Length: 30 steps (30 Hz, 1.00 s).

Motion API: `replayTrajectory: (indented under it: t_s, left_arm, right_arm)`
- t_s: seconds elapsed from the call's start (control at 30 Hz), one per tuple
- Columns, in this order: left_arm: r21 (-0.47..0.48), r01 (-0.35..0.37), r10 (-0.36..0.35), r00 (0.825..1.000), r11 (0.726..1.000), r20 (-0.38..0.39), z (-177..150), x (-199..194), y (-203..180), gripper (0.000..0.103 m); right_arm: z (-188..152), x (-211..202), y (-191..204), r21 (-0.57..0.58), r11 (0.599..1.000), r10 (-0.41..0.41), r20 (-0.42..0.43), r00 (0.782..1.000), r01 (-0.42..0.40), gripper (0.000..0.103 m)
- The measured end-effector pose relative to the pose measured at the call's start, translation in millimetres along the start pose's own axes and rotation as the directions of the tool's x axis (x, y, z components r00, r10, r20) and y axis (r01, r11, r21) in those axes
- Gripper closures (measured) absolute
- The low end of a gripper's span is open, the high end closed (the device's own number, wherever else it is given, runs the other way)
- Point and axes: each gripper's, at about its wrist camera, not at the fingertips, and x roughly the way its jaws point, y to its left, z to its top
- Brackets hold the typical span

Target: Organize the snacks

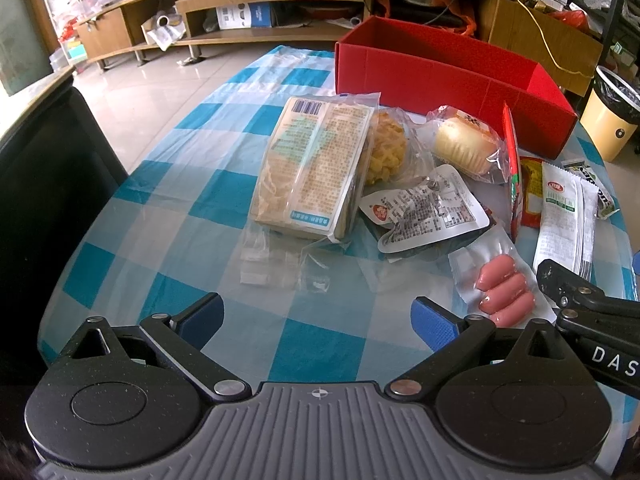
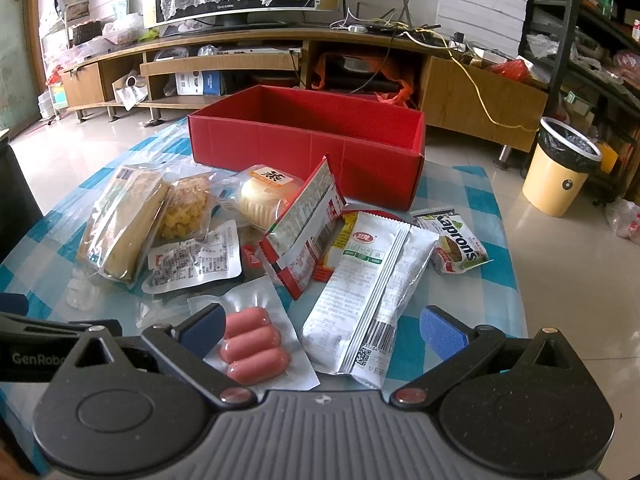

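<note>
An open red box (image 2: 304, 136) (image 1: 440, 76) stands at the table's far side. In front of it lies a heap of wrapped snacks: a large sandwich pack (image 1: 312, 168) (image 2: 124, 224), a round pastry (image 1: 386, 146), a cream bun (image 2: 266, 196) (image 1: 464, 144), a sausage pack (image 2: 254, 344) (image 1: 504, 292), a long white packet (image 2: 368, 284) and a green wafer pack (image 2: 456, 242). My left gripper (image 1: 318, 320) is open above bare tablecloth, short of the sandwich pack. My right gripper (image 2: 322, 326) is open, low over the sausage pack and the white packet.
The table wears a blue-and-white checked cloth (image 1: 160, 184). A dark chair (image 1: 48, 184) stands at the left edge. A yellow bin (image 2: 560, 164) sits on the floor to the right. A cluttered TV cabinet (image 2: 280, 60) runs behind.
</note>
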Motion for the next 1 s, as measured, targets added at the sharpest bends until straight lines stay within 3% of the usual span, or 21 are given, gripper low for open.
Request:
replayTrajectory:
  t_s: [0.4, 0.57, 0.87, 1.0]
  left_arm:
    - [0.010, -0.009, 0.009, 1.000, 1.000, 0.021, 8.9, 0.2, 1.0, 0.002]
    - [0.018, -0.013, 0.013, 0.999, 1.000, 0.048, 23.7, -2.9, 6.4, 0.000]
    - [0.038, 0.002, -0.003, 1.000, 0.999, 0.008, 57.3, 32.2, -0.2, 0.000]
    - [0.051, -0.023, 0.024, 1.000, 0.998, -0.003, 72.3, 50.7, -1.3, 0.000]
  right_arm:
    - [8.4, 4.4, 0.7, 0.001, 1.000, 0.017, -0.008, 1.000, -0.017, 0.000]
    - [24.7, 2.3, 4.2, -0.014, 0.999, 0.049, 0.027, 0.998, -0.049, 0.000]
    - [58.0, 19.6, -9.0, 0.001, 0.998, 0.069, 0.030, 0.997, -0.069, 0.000]
    - [74.1, 35.1, -22.6, 0.039, 0.996, 0.081, 0.003, 0.997, -0.081, 0.000]
